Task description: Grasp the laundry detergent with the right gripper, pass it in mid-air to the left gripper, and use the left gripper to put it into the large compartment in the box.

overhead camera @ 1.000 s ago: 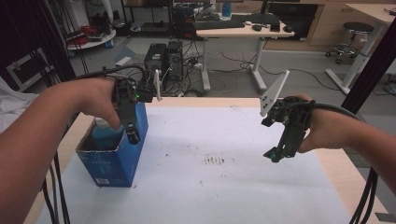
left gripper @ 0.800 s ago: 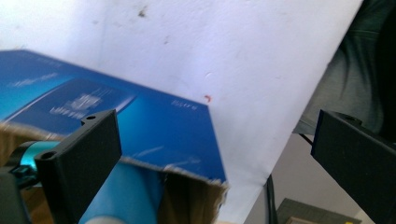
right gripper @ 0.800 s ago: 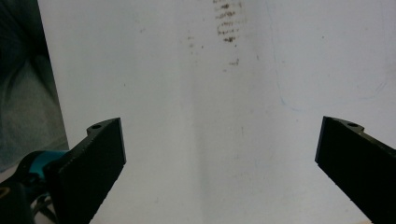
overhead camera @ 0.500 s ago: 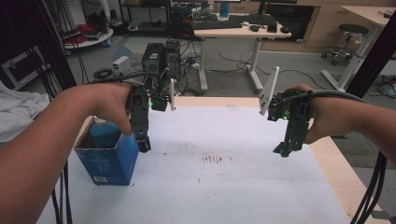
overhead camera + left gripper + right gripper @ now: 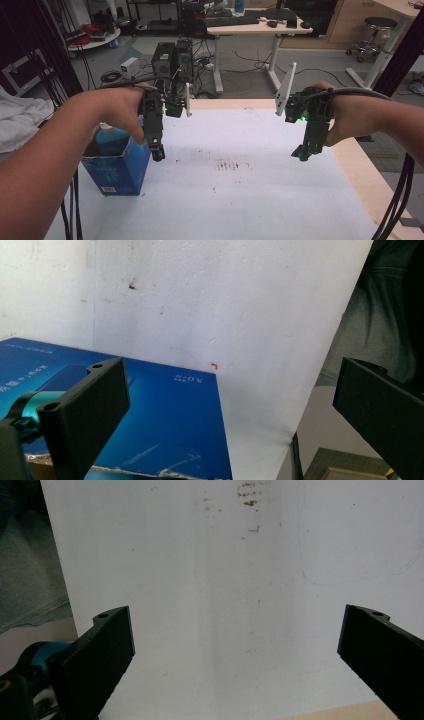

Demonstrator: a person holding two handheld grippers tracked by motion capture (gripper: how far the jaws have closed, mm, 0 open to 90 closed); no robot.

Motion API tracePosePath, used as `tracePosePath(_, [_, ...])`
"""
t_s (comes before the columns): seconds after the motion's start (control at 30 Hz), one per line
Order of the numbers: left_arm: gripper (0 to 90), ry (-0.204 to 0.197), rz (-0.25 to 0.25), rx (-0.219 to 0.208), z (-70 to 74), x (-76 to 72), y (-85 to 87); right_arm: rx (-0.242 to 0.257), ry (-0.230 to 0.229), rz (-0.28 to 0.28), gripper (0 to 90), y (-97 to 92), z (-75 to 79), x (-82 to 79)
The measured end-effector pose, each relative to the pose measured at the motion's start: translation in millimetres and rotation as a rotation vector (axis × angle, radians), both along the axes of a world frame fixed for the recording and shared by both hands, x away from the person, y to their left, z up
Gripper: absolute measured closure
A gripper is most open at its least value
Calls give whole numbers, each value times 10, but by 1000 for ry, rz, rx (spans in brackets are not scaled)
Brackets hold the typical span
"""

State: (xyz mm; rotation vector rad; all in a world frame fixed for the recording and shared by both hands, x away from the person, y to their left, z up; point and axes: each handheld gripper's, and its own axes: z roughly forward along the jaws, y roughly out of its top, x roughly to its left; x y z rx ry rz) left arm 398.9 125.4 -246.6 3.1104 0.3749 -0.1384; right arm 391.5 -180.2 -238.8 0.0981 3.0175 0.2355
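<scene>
Blue open-topped cardboard box [image 5: 120, 167] stands at the left edge of the white-covered table [image 5: 260, 200], a blue bottle inside. Left gripper [image 5: 158, 152] hangs just beside it, jaws apart and empty. Right gripper [image 5: 302, 154] hovers well apart, jaws spread, empty.

We are in a lab or tech workshop. Behind our white table [image 5: 260, 200] we see computer towers [image 5: 172, 60] on the floor, tangled cables [image 5: 240, 65] and a desk [image 5: 260, 27] with keyboards.

Wide-apart jaws over stained white table [image 5: 240, 605]
</scene>
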Motion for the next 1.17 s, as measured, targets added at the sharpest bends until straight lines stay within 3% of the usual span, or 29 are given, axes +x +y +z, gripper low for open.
tracePosePath(1.17, [17, 3, 2, -2, -21, 66, -4, -16, 16, 1, 8, 27, -45, 62])
